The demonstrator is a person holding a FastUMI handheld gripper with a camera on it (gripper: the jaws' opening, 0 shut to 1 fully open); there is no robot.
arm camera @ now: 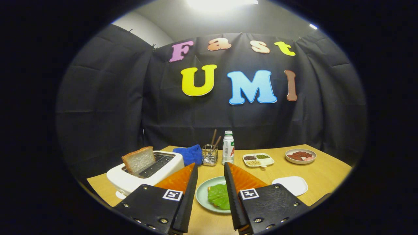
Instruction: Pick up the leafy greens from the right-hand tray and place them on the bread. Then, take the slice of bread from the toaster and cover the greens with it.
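My gripper (211, 167) is open, its two fingers spread apart with nothing held. Between and just below the fingers lies a pale green plate (202, 195) on the wooden table (326, 169). On the plate, leafy greens (219, 195) cover a slice of bread whose crust edge peeks out at the lower left of the leaves. To the left of the fingers stands a white toaster (143, 174) with a slice of bread (139, 159) sticking up out of its slot. A white tray (292, 184) rests to the right of the fingers, bare.
Beyond the fingers stand a blue cloth (190, 154), a metal holder with sticks (210, 153) and a white bottle (228, 148). Farther right sit a divided dish of small foods (258, 160) and a bowl of reddish food (300, 155).
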